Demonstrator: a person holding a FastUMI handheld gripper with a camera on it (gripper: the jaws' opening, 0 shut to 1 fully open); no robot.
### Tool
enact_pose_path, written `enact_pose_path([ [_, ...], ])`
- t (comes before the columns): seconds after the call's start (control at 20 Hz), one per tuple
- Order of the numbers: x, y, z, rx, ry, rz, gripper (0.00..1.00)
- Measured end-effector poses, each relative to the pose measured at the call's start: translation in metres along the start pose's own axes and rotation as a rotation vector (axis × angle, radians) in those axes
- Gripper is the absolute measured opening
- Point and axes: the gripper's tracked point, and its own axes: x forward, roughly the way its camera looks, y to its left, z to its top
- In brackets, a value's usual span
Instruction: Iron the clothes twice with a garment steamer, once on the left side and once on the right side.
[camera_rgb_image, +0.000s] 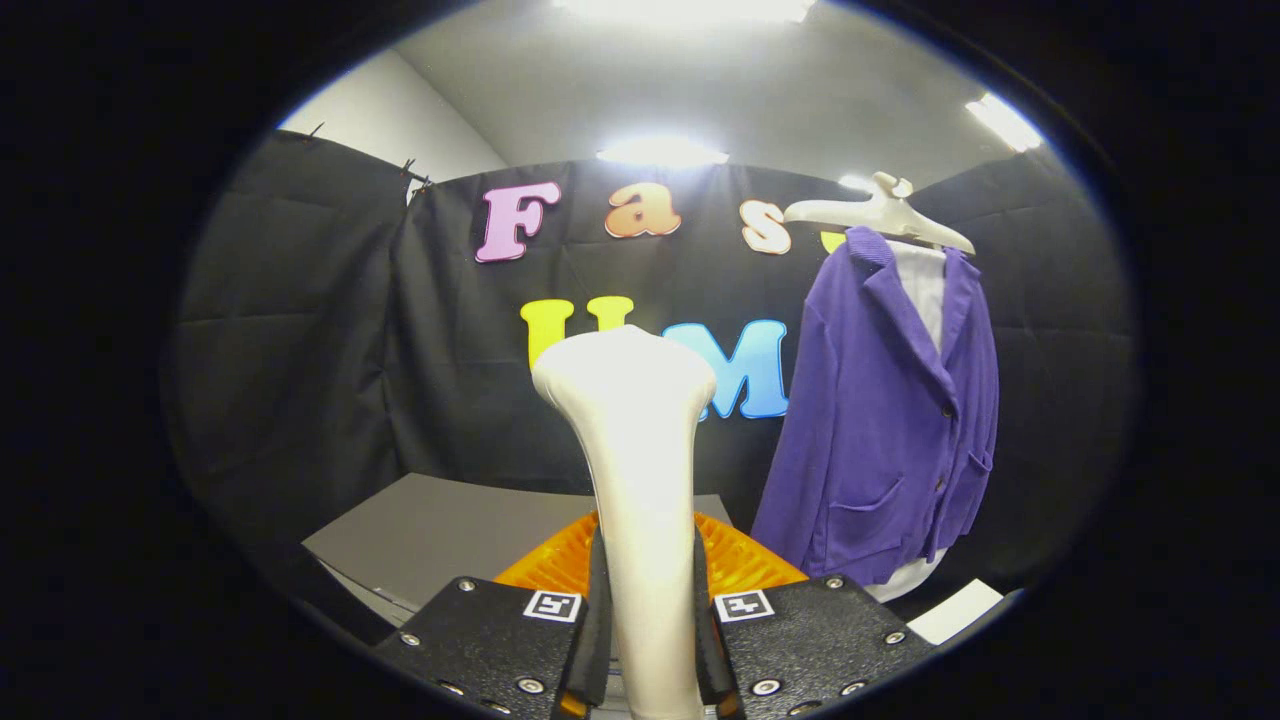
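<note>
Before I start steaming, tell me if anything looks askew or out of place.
Nothing stands out. The purple jacket hangs straight on its white hanger over a white shirt, buttoned. The garment steamer stands upright, clamped between the gripper fingers, left of the jacket and not yet touching it.

Steamer (640, 480) base behind fingers (598, 640)

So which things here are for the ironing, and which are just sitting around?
For the job: the garment steamer clamped in the gripper; the purple jacket on its hanger.
Just there: the grey table; the white sheet.
</note>
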Motion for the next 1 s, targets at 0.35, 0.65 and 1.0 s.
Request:
enact_pose_path([
  [0.35, -0.067, -0.026, -0.031, -0.038, -0.092, 0.004, 0.34],
  [0.65, -0.077, -0.049, 0.0, -0.02, -0.154, -0.027, 0.34],
  [1.0, -0.037, -0.083, 0.06, 0.001, -0.244, -0.079, 0.34],
])
